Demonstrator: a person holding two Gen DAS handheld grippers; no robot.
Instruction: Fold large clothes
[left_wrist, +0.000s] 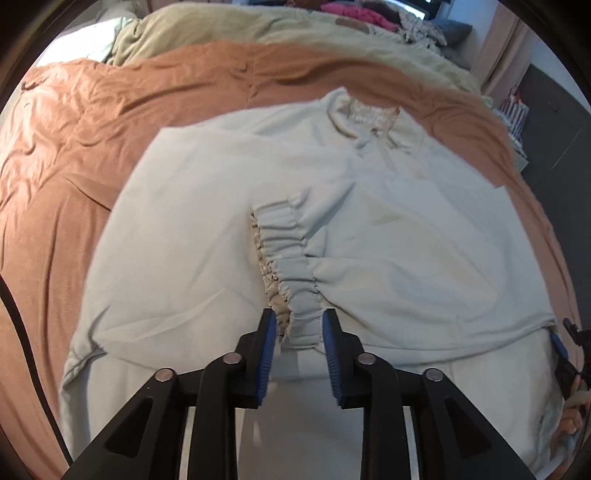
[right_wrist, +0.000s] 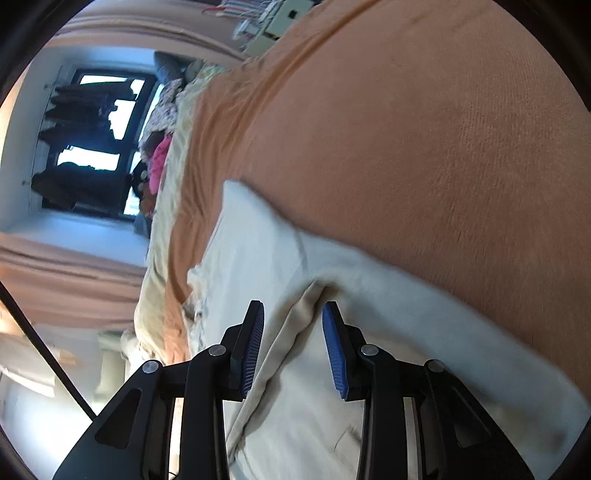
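Left wrist: neck label (left_wrist: 373, 115) unreadable.

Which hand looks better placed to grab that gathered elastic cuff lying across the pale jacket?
Left, probably. The left gripper has the elastic cuff right between its open fingers, while the right gripper straddles a fold at the jacket edge.

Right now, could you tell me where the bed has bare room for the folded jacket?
Free: orange blanket left of the jacket, and the strip beyond its collar. Crowded: clothes pile at the far edge, past the beige blanket.
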